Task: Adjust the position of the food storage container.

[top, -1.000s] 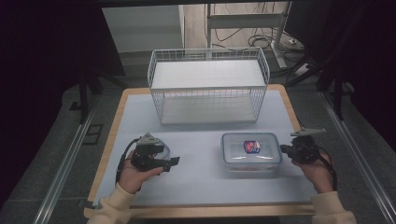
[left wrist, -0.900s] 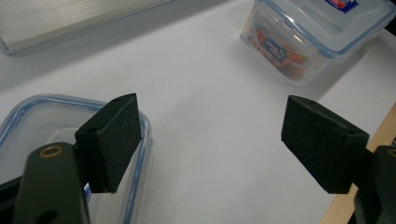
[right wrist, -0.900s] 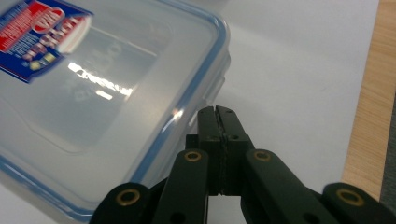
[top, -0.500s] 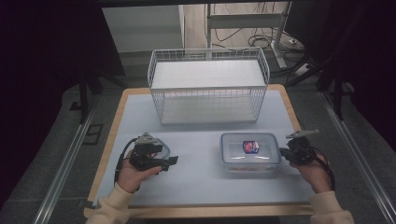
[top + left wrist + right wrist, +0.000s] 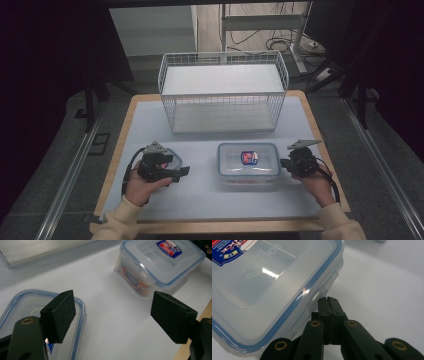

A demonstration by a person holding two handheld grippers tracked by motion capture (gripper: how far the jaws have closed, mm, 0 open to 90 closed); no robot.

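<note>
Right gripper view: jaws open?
No, the right gripper has its jaws pressed together with nothing between them, tips beside the side latch of the container.

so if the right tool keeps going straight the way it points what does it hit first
Most likely the side latch of the lidded plastic container; the shut right tool sits just short of it, though contact is hard to judge.

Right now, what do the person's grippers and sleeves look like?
Both the left gripper and right gripper are black, each topped by a grey three-cornered plate and trailing a black cable. Their jaws are black blocks on arms with brass-coloured pivots. The sleeves are cream.
</note>
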